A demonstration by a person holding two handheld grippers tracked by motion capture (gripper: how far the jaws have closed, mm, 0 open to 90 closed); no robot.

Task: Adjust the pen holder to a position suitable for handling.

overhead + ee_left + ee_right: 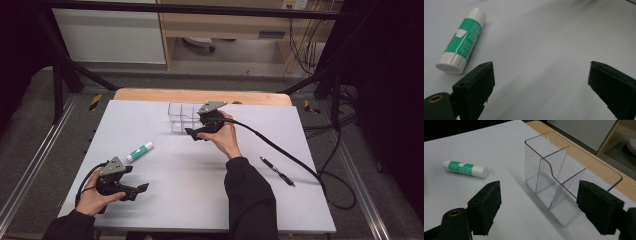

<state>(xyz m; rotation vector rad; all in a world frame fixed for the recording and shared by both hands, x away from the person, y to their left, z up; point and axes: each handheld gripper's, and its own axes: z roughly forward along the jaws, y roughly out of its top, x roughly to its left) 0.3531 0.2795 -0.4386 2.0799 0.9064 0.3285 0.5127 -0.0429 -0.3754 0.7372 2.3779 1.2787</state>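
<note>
While the white sheet (165, 190) covered most of the wooden table (150, 95), the clear plastic organizer (182, 117) stood upright near its far edge, divided inside into compartments, all of them bare in the right gripper view (554, 182). The right gripper (194, 134) was held just in front of that organizer, its body partly overlapping the box in the high view; whether any part touched the plastic could not be told. In its own view (537, 205) the two black jaws stood apart with the near end of the organizer showing between them, the pads not pressed on it and nothing clamped. The left gripper (141, 189) rested low at the near left of the sheet, gripped by the left hand (92, 197); its jaws (540, 82) were spread wide with only bare sheet between them. A green and white glue stick (139, 151) lay on its side between the two grippers, just beyond the left one and well apart from the organizer; in the left gripper view (461, 40) it sat ahead of one jaw, not touching it. A black pen (277, 171) lay flat at the right of the sheet, beside the right gripper's cable (280, 147).
</note>
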